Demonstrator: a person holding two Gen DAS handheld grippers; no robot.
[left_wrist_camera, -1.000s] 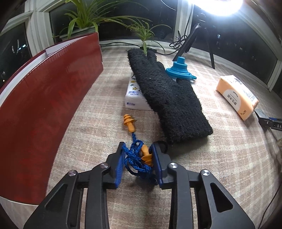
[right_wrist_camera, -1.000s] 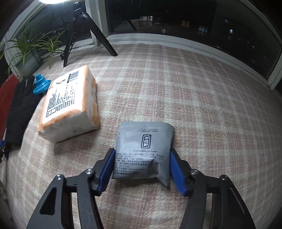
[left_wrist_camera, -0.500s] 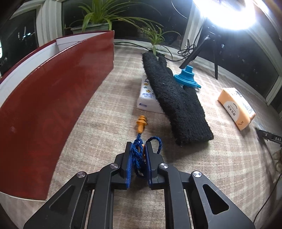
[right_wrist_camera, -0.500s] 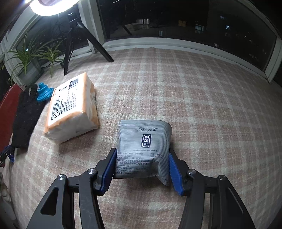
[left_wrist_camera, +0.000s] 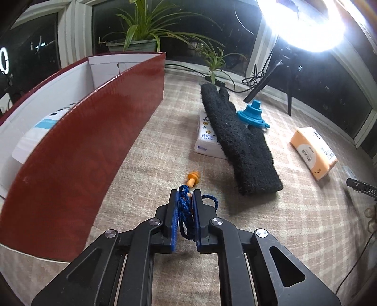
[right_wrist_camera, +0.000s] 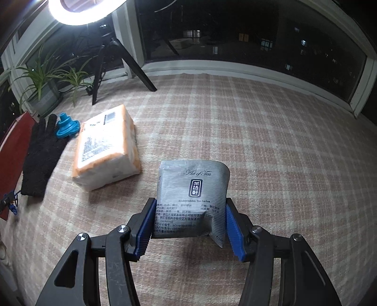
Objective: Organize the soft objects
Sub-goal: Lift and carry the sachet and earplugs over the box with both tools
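1. We see the left hand-held gripper (left_wrist_camera: 185, 196) closed on the bunched blue cord of the corded earplugs (left_wrist_camera: 184, 207); a loop of cord sticks out to the right of the blue pads, and one orange plug (left_wrist_camera: 193, 177) stands out just ahead of the tips.
2. We note the red box (left_wrist_camera: 77, 150) just left of this hand-held gripper, its white inside open at the top and holding a white packet (left_wrist_camera: 35, 138).
3. We find the black glove (left_wrist_camera: 238, 143) lying lengthwise on the checked cloth (left_wrist_camera: 294, 223), its finger end draped over a white tissue pack (left_wrist_camera: 206, 138) and its side touching a blue funnel (left_wrist_camera: 252, 115).
4. We see an orange tissue pack (left_wrist_camera: 313, 151) well to the right of the glove.
5. We see the right hand-held gripper (right_wrist_camera: 189, 220) about half spread, its blue pads pressed on both edges of the grey tea sachet (right_wrist_camera: 192, 197), which tilts up from the cloth with a creased lower right corner.
6. In the right wrist view, the orange pack lies near the sachet's left, with the glove and funnel beyond.
7. We note a ring light (right_wrist_camera: 77, 11) on a tripod and potted plants (left_wrist_camera: 146, 30) along the dark window.
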